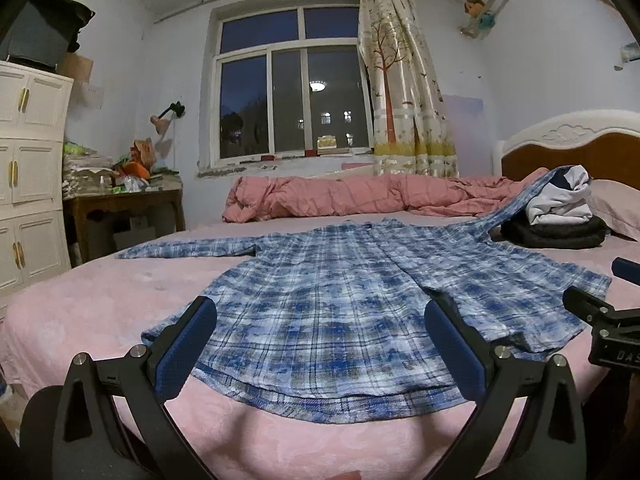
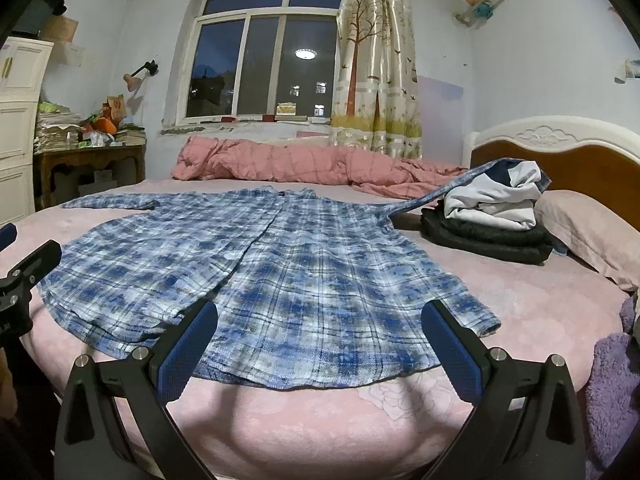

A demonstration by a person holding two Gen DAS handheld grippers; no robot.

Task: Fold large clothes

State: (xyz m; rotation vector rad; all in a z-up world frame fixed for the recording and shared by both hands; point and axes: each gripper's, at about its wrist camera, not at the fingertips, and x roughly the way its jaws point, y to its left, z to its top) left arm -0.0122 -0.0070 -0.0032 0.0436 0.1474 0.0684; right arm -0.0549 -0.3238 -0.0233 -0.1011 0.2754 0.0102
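Both my grippers, left gripper [image 1: 320, 344] and right gripper [image 2: 320, 340], hover with fingers spread wide, holding nothing. Just beyond them a blue plaid shirt [image 1: 340, 300] lies flat on the pink bed [image 1: 80, 312]. It looks light and floppy; I judge the hem corners the best grip. No containers visible.

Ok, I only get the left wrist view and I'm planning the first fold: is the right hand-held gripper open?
Observer: Yes. The right hand-held gripper is open and holds nothing; the plaid shirt hem shows between its fingers.
Operator: Anything beyond my right edge?
Observer: A purple fuzzy blanket lies at the bed's near right side.
Operator: Does the shirt touch it?
Observer: No, bare pink sheet separates them.
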